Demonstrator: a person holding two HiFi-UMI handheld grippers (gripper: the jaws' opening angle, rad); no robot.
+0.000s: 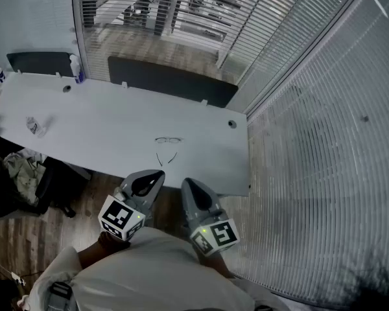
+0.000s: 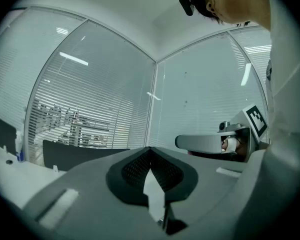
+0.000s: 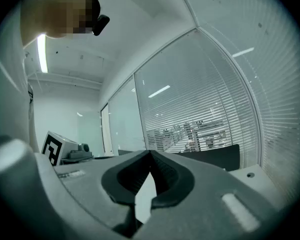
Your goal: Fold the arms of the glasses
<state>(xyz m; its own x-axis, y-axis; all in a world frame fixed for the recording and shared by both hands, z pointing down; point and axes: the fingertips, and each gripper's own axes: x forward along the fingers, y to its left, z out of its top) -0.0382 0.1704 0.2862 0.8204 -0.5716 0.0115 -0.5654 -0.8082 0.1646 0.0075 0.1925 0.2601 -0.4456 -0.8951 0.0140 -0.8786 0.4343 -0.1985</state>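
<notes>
Approach stage: you stand at the near edge of the white desk w/ both grippers held level, close to your body. The glasses lie on the desk straight ahead, lenses away from you, both arms splayed open toward you, well apart from either tool. Your left gripper has its fingers closed tip to tip, nothing between them; your right gripper is the same, pads together & empty; each gripper view shows mostly blinds past the tips. Judging by this, the folding hasn't begun; you're at the reach-in step. The next move prob. calls for bringing both tools out over the desk, opening the fingers, steadying the frame w/ one & swinging an arm inward w/ the other. The frame looks thin & light, so it may skid on the smooth top if pushed w/out a hold.
</notes>
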